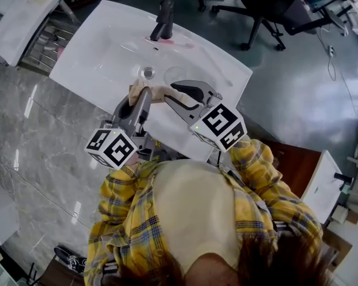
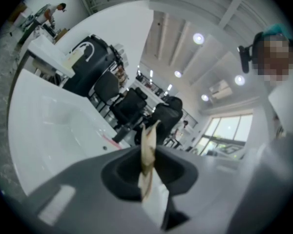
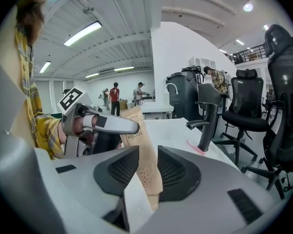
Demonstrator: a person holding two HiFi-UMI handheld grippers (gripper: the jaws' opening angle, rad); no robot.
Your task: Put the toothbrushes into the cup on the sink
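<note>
A brown paper toothbrush packet (image 1: pixel 158 93) hangs over the front of the white sink (image 1: pixel 101 52), stretched between both grippers. My left gripper (image 1: pixel 140 94) is shut on one end of it; in the left gripper view the packet (image 2: pixel 147 155) stands edge-on, pinched between the jaws (image 2: pixel 149 174). My right gripper (image 1: pixel 174 94) is open, its pads standing just off the packet (image 3: pixel 144 165), which passes between them (image 3: pixel 147 172). A pink toothbrush (image 1: pixel 170 42) lies beside the black faucet (image 1: pixel 162 21). A clear round cup (image 1: pixel 178 75) seems to stand right of the drain.
The sink's drain (image 1: pixel 147 72) lies just beyond the packet. Black office chairs (image 1: pixel 268 5) stand on the floor behind the sink. A white table (image 1: pixel 21 22) stands at the far left. My yellow plaid sleeves fill the near foreground.
</note>
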